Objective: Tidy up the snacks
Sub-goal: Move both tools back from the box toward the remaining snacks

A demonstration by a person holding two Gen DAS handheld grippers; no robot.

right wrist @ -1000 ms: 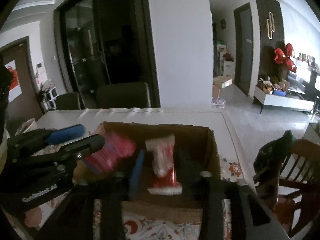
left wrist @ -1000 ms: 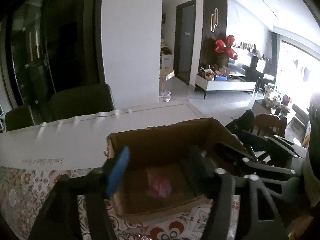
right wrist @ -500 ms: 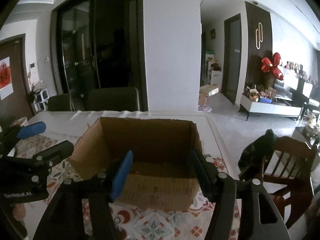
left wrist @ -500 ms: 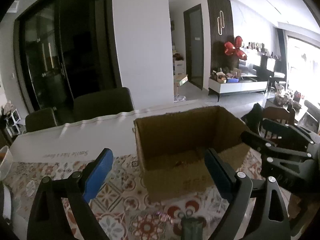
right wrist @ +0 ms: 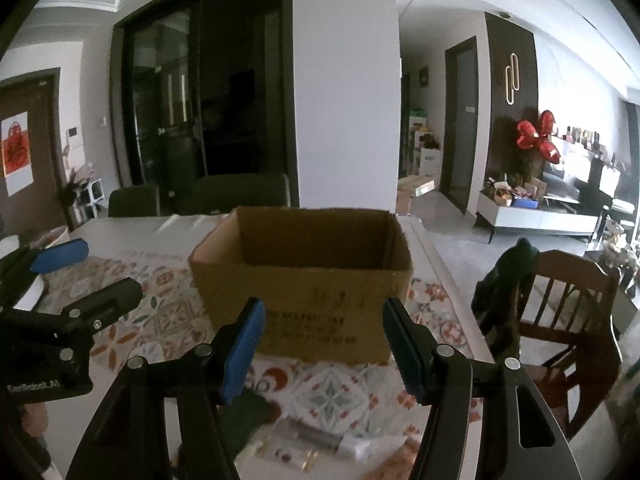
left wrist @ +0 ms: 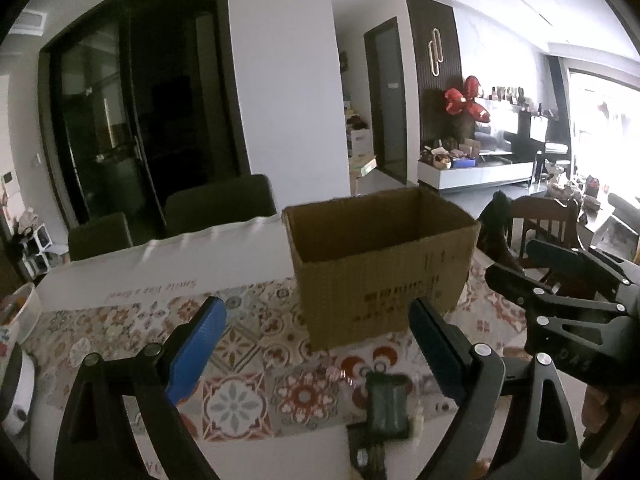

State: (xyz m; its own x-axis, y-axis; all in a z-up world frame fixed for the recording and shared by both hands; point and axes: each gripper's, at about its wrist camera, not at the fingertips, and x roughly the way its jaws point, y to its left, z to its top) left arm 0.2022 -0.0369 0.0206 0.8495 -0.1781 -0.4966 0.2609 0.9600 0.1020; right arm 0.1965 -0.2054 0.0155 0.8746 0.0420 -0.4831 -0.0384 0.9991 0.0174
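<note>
Evidently between picks: both grippers empty, held back from the cardboard box [left wrist: 380,264], pointing toward it across a patterned tablecloth [left wrist: 248,344].

Left gripper [left wrist: 316,344] — jaws spread wide, nothing between the 2 blue pads, box at 12 o'clock beyond the tips. Right gripper [right wrist: 324,344] — jaws parted less widely, likewise holding nothing, box again at 12 o'clock, well apart from the fingertips. Seen from the left wrist, right gripper at 3 o'clock; seen from the right wrist, left gripper at 9 o'clock.

Box standing upright and open-topped near the far middle of the table [left wrist: 120,280], printed side facing the grippers. Inside floor hidden by the near wall, so contents cannot be told.

Loose snacks lying on the cloth at the near edge: a dark green packet [left wrist: 388,404] at 6 o'clock just under the left gripper, and a scatter of small pale packets [right wrist: 320,440] at 6 o'clock under the right gripper — blurred, kinds not readable. Dark chairs behind the table at 11 o'clock, a wooden chair [right wrist: 568,312] at 3 o'clock.

Likely step: reaching for the next snack. Next move calls for tipping 1 gripper down toward a near packet, straddling it with open jaws, closing gently on thin crinkly wrapping, then lifting over the box's near wall.
</note>
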